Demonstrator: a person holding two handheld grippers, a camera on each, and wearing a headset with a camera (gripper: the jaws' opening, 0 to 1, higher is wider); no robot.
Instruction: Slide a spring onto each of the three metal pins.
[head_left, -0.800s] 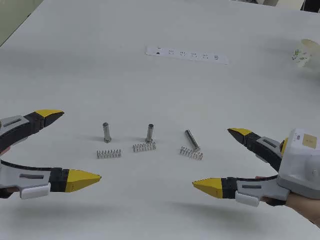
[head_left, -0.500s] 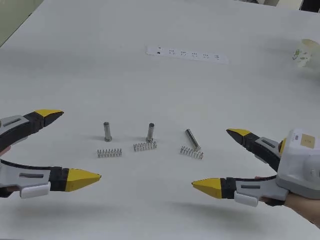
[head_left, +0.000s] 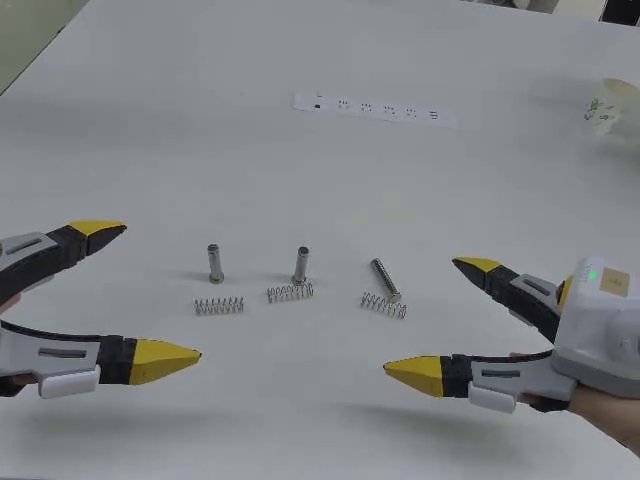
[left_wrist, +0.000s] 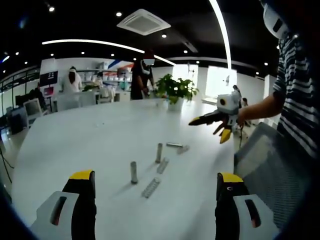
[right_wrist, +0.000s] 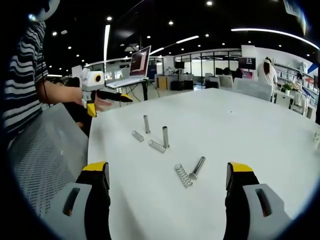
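Springs (head_left: 290, 293), pins (head_left: 301, 265) on white table (head_left: 300, 170), open-plan office (right_wrist: 210, 62)

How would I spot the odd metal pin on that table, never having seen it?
On the white table, nearer the person than the long power strip, three metal pins sit in a row. Take the rightmost pin, closest to the right gripper: it alone lies on its side; the left pin and middle pin stand upright.

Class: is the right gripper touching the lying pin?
Apart. The head view shows bare table between the right gripper and the lying pin.
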